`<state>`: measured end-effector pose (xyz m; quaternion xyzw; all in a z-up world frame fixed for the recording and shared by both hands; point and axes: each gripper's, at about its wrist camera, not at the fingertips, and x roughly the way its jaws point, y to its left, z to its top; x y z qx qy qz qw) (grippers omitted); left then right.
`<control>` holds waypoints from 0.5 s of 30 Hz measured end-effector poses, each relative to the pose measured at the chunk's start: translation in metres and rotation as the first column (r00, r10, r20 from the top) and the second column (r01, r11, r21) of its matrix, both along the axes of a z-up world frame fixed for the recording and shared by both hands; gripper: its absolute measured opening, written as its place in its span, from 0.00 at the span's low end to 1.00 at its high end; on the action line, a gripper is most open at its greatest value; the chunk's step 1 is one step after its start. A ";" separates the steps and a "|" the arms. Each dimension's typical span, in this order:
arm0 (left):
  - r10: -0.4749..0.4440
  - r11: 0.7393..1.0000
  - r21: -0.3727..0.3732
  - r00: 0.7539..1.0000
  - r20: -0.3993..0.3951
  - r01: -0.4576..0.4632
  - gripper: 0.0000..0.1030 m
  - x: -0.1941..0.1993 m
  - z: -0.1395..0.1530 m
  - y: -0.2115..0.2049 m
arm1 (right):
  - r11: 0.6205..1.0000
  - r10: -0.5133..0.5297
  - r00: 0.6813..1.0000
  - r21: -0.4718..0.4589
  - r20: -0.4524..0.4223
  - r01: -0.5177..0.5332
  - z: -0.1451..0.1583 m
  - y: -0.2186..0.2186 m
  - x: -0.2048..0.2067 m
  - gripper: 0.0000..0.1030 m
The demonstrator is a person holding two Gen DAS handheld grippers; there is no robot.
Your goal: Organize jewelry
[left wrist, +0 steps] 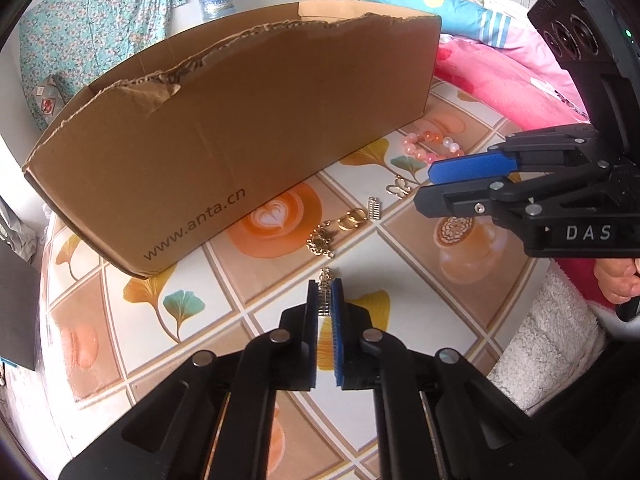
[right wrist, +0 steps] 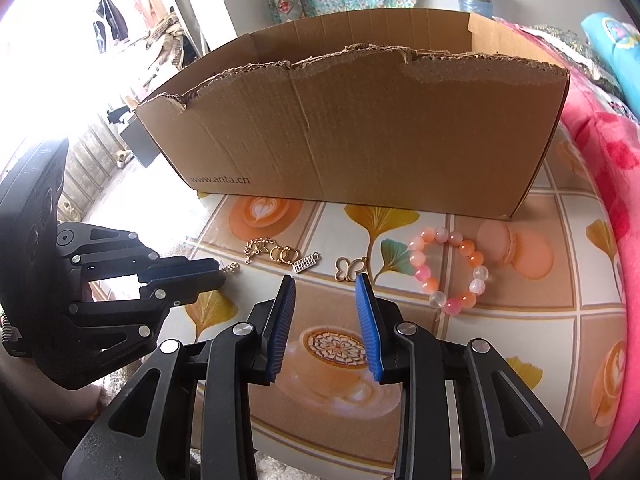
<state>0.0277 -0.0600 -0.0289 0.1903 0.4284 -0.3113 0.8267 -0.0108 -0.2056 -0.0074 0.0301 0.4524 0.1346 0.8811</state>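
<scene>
My left gripper [left wrist: 325, 289] points down at the tablecloth, shut on a small gold chain charm [left wrist: 327, 276] whose end sticks out past the fingertips. In the right wrist view the left gripper [right wrist: 221, 275] comes in from the left with that charm [right wrist: 233, 268] at its tip. My right gripper [right wrist: 326, 286] [left wrist: 423, 187] stands open with nothing between its pads. On the cloth lie a gold pendant chain [right wrist: 256, 248], two gold hoops [right wrist: 282, 254], a silver charm [right wrist: 306, 266], a gold butterfly [right wrist: 350, 268] and a pink-orange bead bracelet [right wrist: 418, 258]. The open cardboard box [right wrist: 360, 120] stands behind them.
The table wears a tiled cloth [right wrist: 520, 320] printed with coffee cups and leaves. Pink and blue bedding [left wrist: 500, 80] is piled at the right, just past the box. A white fluffy cloth [left wrist: 552, 332] lies at the table's near right edge. A hand [left wrist: 618, 280] holds the right gripper.
</scene>
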 end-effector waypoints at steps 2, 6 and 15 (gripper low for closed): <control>0.010 1.000 -0.008 1.000 -0.004 -0.010 0.04 0.000 0.001 0.004 | 1.000 0.005 1.000 -0.001 0.004 -0.005 0.001 0.003 0.001 0.29; 0.033 0.999 -0.027 0.999 0.000 -0.033 0.04 0.000 0.005 0.014 | 1.000 0.019 1.000 -0.012 0.011 -0.019 0.002 0.010 0.003 0.29; 0.062 0.996 -0.071 0.998 0.013 -0.061 0.04 -0.002 0.014 0.025 | 0.998 0.049 0.999 -0.035 0.011 -0.049 0.001 0.022 0.007 0.30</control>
